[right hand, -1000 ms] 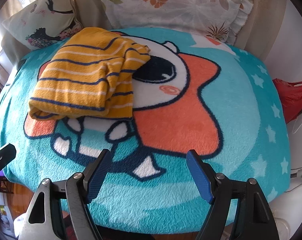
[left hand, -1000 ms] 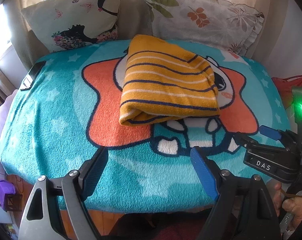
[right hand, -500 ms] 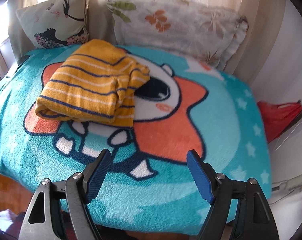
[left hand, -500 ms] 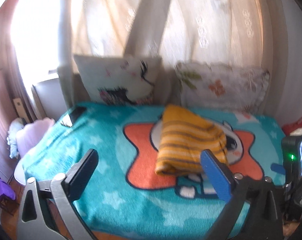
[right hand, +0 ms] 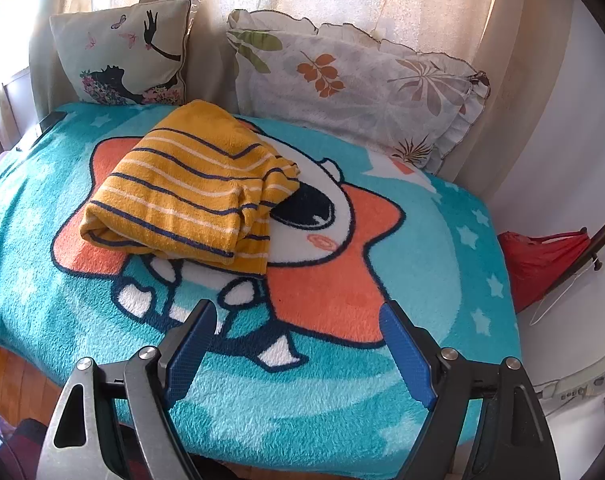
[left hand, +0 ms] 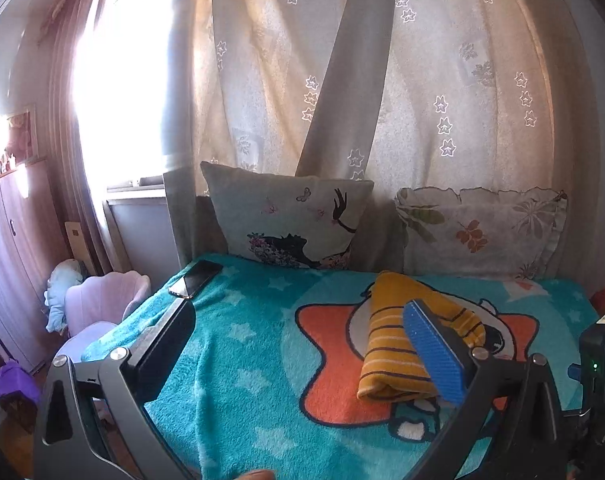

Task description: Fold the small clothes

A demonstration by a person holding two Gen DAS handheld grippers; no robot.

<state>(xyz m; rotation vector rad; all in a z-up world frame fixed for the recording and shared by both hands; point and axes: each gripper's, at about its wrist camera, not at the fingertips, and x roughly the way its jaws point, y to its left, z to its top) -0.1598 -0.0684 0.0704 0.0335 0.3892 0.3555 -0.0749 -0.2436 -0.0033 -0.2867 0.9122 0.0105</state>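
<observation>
A yellow garment with navy and white stripes (right hand: 190, 188) lies folded in a thick bundle on the teal cartoon blanket (right hand: 422, 248). It also shows in the left wrist view (left hand: 398, 348), partly behind my right finger. My left gripper (left hand: 302, 344) is open and empty, held back from the bed's near edge and tilted up toward the curtain. My right gripper (right hand: 298, 352) is open and empty above the blanket's front edge, well short of the garment.
Two cushions (right hand: 122, 56) (right hand: 354, 84) lean against the curtain at the back. A phone (left hand: 196, 278) lies at the blanket's far left corner. A pink chair (left hand: 102, 304) stands left of the bed, a red bag (right hand: 542, 260) to the right.
Both grippers have pulled back and up from the bed. The left view has swung from looking down at the garment to facing the curtain and window. The garment has not moved.
</observation>
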